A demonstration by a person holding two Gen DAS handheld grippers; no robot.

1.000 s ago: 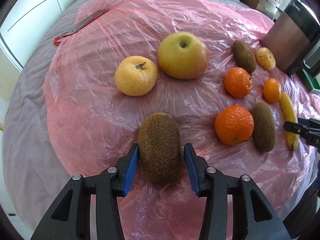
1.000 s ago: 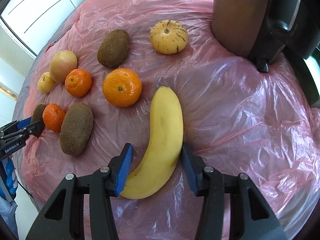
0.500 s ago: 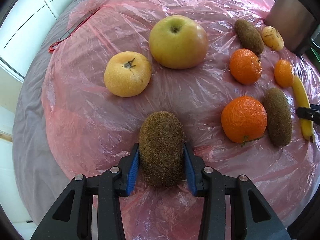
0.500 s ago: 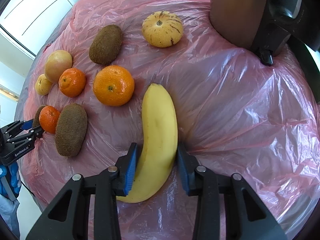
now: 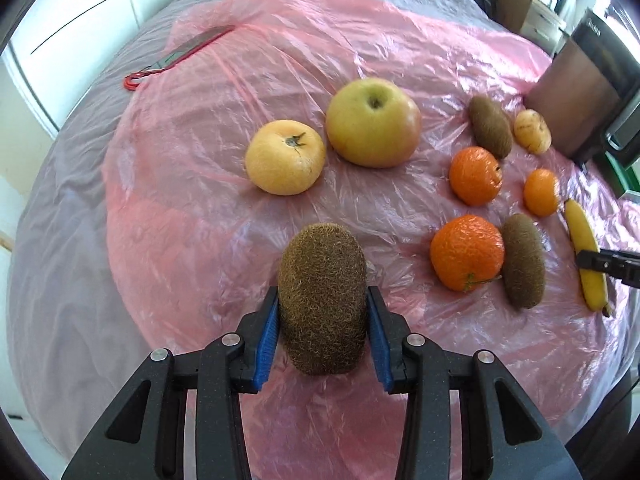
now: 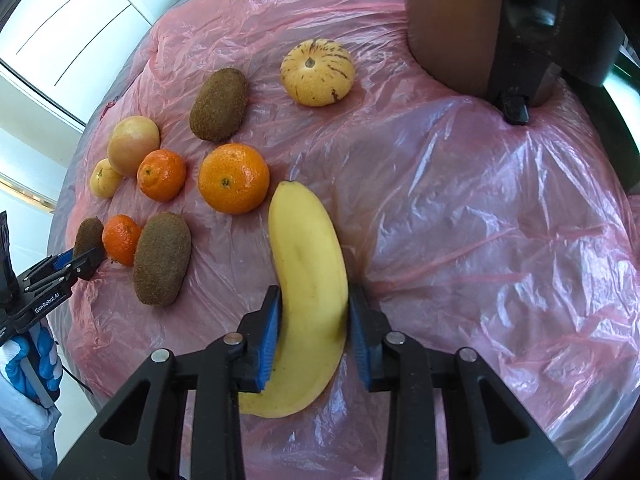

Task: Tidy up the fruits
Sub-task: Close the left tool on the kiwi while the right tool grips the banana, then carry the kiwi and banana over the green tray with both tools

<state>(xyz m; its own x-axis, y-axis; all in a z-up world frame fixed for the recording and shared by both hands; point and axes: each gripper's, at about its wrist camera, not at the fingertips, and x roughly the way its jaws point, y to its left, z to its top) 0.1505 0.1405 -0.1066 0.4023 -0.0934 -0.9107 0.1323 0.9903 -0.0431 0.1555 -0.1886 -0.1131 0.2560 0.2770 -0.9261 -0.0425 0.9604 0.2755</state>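
My left gripper [image 5: 322,322] is shut on a brown kiwi [image 5: 322,296], its blue pads pressing both sides, just above the pink plastic sheet [image 5: 208,216]. My right gripper [image 6: 314,332] is shut on a yellow banana [image 6: 310,280] near its lower half. Beyond the kiwi lie a yellow pear [image 5: 285,157] and a green apple [image 5: 372,122]. To the right sit three oranges [image 5: 466,253], two more kiwis [image 5: 522,260] and a small striped melon [image 6: 317,72]. The right gripper also shows in the left wrist view [image 5: 608,262], on the banana [image 5: 585,248].
A dark brown appliance [image 6: 472,20] stands at the back right edge of the sheet. A red-handled tool [image 5: 176,58] lies at the far left on the grey cover [image 5: 52,240]. Boxes stand beyond the table at the back right.
Both grippers have closed from open onto their fruit: the left on the kiwi, the right on the banana. The left gripper with the kiwi has lifted slightly.
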